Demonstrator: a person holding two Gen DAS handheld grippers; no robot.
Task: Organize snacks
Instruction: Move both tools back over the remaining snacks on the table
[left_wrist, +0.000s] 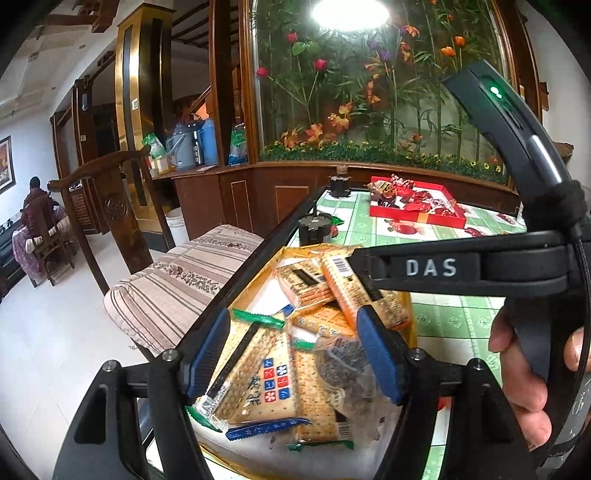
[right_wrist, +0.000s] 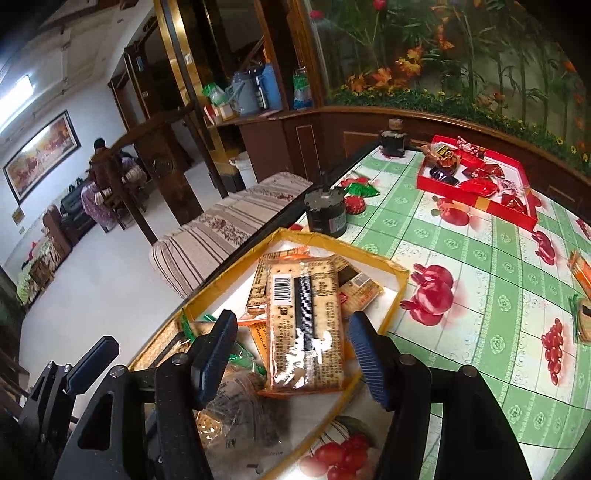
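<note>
A shallow yellow box (right_wrist: 332, 242) at the table's left edge holds several cracker packets. In the right wrist view my right gripper (right_wrist: 295, 350) hovers open over an orange-edged packet with a barcode (right_wrist: 306, 317), which lies on top of the pile with gaps to both pads. My left gripper (left_wrist: 291, 350) is open too, above green-ended and blue-ended cracker packets (left_wrist: 266, 376) at the box's near end (left_wrist: 306, 251), gripping nothing. A hand (left_wrist: 524, 376) holds the right tool's black frame (left_wrist: 432, 267) beside it.
A red tray (right_wrist: 476, 206) of red-wrapped sweets sits at the far side of the green cloth. Two dark jars (right_wrist: 327, 214) (right_wrist: 393, 142) stand along the left edge. Loose snacks (right_wrist: 581, 273) lie at the right. A striped-cushion chair (left_wrist: 177, 280) stands beside the table.
</note>
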